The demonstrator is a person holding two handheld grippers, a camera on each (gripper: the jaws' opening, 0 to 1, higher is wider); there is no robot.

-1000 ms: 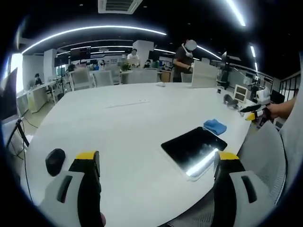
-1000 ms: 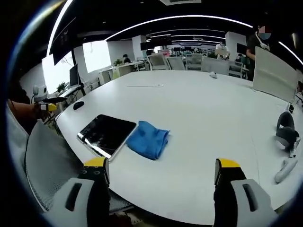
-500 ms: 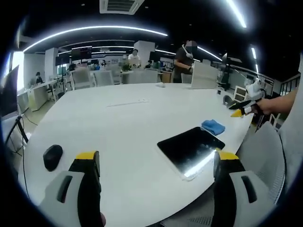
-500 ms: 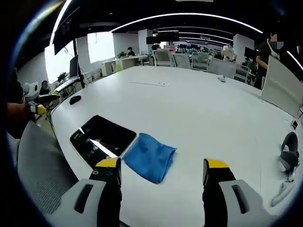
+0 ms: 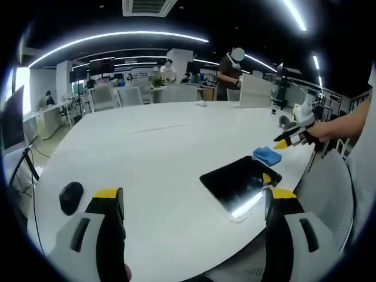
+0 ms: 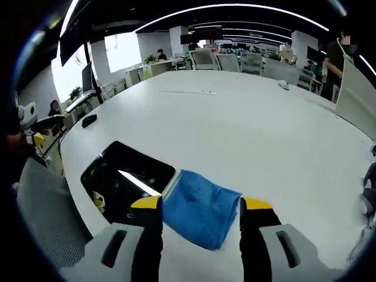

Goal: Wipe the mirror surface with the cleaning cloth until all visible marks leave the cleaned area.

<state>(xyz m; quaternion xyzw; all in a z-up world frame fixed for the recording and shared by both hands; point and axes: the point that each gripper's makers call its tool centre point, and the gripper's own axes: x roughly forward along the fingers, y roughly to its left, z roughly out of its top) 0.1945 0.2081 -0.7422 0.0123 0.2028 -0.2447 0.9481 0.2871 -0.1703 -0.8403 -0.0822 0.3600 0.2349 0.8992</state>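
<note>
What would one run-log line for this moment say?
phase: reaching | right gripper: open, over blue cloth | left gripper: open, idle | mirror: flat on table, unwiped

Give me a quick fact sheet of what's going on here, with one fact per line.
Setting: big white table in an open office
Mirror: dark rectangle lying flat near the table edge
Cloth: blue cloth beside the mirror, touching its edge
Right claw: open, jaws either side of the cloth, not yet closed
Left claw: open, holding nothing
Other item: black mouse on the table
Wiping: not started
</note>
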